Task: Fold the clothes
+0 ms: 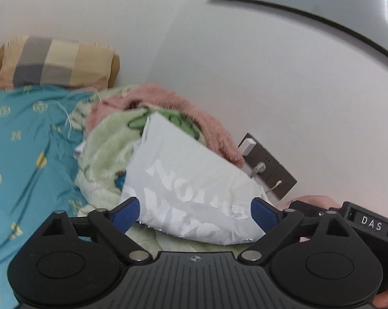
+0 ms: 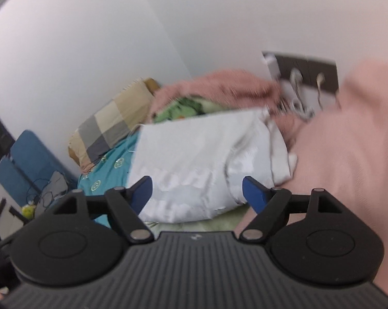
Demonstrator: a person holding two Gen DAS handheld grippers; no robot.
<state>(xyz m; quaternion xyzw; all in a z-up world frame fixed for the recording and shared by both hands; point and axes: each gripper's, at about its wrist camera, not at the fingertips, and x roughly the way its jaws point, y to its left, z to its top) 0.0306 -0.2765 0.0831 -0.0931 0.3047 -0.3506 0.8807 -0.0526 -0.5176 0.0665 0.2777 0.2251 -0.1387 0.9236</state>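
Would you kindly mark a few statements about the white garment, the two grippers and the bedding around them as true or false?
1. The left gripper stands open, gripping nothing. True.
2. The right gripper is clamped shut on the white garment. False: its jaws stand apart, pads off the cloth.
3. The white garment bears pale lettering. True.
4. The checked pillow lies on top of the white garment. False: it sits apart, against the wall.
5. The bedsheet is plain red. False: it is teal with a gold pattern.
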